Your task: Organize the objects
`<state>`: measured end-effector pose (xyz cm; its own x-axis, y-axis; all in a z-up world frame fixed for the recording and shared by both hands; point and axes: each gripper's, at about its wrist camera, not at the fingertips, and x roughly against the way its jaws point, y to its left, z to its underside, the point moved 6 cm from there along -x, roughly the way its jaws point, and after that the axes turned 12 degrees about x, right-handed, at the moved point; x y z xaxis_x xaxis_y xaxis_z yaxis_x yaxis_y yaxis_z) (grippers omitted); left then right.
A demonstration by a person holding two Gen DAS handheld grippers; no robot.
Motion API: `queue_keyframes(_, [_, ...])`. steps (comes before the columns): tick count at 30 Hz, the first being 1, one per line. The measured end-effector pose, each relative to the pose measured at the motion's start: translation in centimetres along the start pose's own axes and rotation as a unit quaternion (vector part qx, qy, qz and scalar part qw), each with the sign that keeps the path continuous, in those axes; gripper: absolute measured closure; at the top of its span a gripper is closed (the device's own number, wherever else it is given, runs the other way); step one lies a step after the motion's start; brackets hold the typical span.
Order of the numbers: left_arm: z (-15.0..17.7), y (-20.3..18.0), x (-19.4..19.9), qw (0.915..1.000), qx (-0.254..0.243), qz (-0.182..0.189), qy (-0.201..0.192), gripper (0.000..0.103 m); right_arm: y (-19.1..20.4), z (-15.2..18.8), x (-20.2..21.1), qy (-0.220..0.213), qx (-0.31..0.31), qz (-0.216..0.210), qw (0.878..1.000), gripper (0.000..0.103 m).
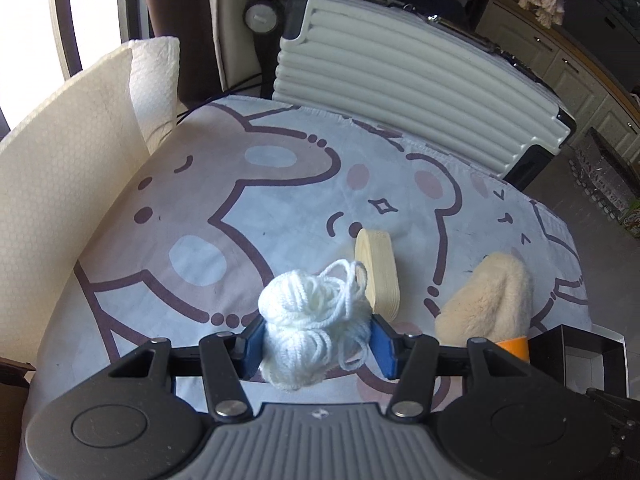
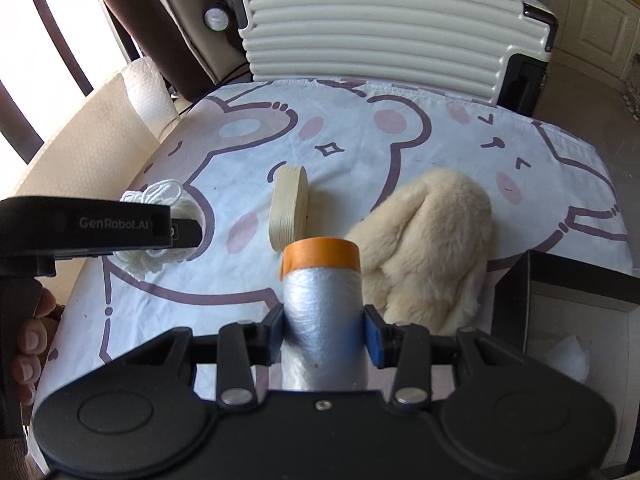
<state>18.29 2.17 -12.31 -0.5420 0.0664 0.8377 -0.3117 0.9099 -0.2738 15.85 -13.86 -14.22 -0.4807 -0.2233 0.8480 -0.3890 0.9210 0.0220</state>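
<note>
Left wrist view has the left gripper closed on a bundle of white yarn, its blue pads pressing both sides, loose loops spilling forward, the bundle held above the table; right wrist view has the right gripper clamped on a silver roll with an orange end, the roll pointing away from the camera. Beyond the yarn a roll of cream tape stands on its edge on the cloth; just to its right lies a fluffy cream slipper; a black box with a pale inside sits at the table's right edge. The tablecloth is pale blue, printed with cartoon bears in brown outline and pink cheeks. At the left edge rises a sheet of paper towel; behind the table stands a ribbed white suitcase with a dark curtain and a bright window to its left; cream cabinets line the right wall. A person's fingers show at the left of the right wrist view.
</note>
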Motion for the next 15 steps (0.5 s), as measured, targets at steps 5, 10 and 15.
queue_keyframes(5, [-0.2, -0.8, 2.0, 0.9994, -0.025, 0.007, -0.022, 0.049, -0.9, -0.2, 1.9, -0.025, -0.019, 0.018, 0.999, 0.061])
queue_keyframes(10, [-0.1, -0.8, 3.5, 0.9988, -0.031, 0.013, -0.035, 0.049, -1.5, -0.4, 3.7, -0.046, -0.031, 0.032, 0.998, 0.061])
queue_keyframes(15, [0.1, -0.8, 4.5, 0.9978, -0.047, 0.011, -0.046, 0.049, -1.5, -0.5, 5.1, -0.061, -0.030, 0.043, 0.997, 0.061])
